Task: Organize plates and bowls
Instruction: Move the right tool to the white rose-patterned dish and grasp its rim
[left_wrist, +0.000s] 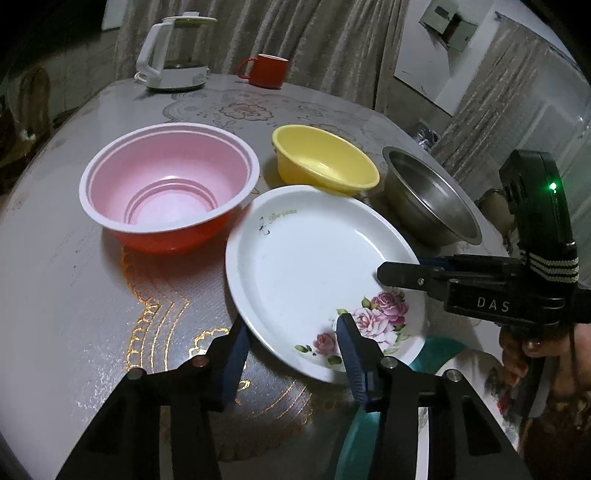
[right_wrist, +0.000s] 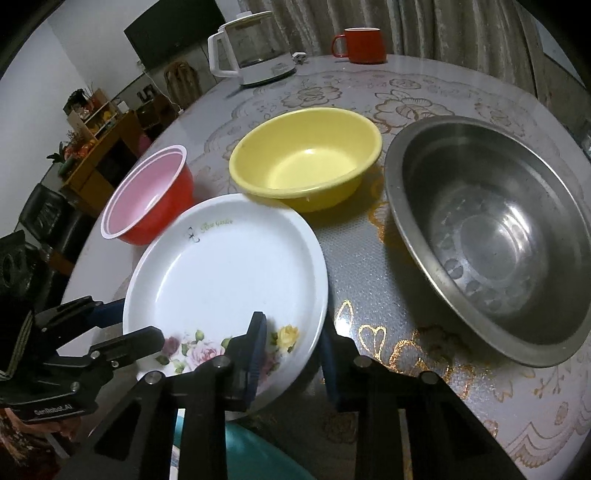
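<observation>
- Straddling the near rim of the white plate (left_wrist: 303, 266), the left gripper (left_wrist: 291, 325) has one blue pad over the rose print and the other under the plate's outer edge. I cannot tell whether the pads actually press on it.
- On the opposite side of the plate, the right gripper (right_wrist: 291, 325) is clamped on the rim, one finger on top and one beneath.
- The plate sits tilted at the near edge of the table (left_wrist: 74, 295), partly overlapping a teal plate (left_wrist: 439, 350).
- Just beyond the plate's far-left rim stands a pink bowl (left_wrist: 170, 184).
- A yellow bowl (left_wrist: 325, 158) is just behind the plate.
- A steel bowl (left_wrist: 432, 199) is off the plate's far-right side.
- Well beyond the plate are a kettle (left_wrist: 173, 51) and a red mug (left_wrist: 264, 70).
</observation>
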